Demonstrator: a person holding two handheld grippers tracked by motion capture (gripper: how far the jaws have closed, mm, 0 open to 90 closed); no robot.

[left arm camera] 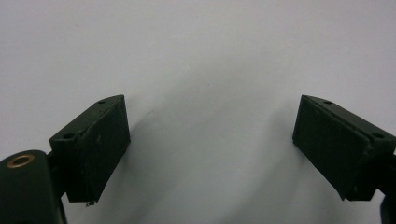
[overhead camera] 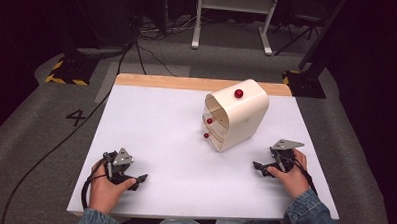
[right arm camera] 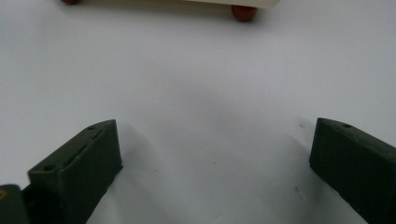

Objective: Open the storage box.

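We are resting both grippers on the white desk [overhead camera: 175, 141], the left gripper [overhead camera: 134, 181] near its front left edge and the right gripper [overhead camera: 261, 168] near its front right. Both have jaws spread wide, gripping nothing. The cream cabinet [overhead camera: 241, 116] with red knobs [overhead camera: 238, 93] is standing just beyond the right gripper.

cream drawer cabinet [overhead camera: 239, 118] (red knobs), table's right

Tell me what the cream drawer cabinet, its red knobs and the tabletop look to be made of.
Cabinet: probably painted wood or plastic; smooth cream shell, rounded corners, faint sheen.
Red knobs: glossy, lacquered or plastic beads; each shows a highlight.
Tabletop: matte white laminate or sheet; a bare light-wood strip shows along its far edge.
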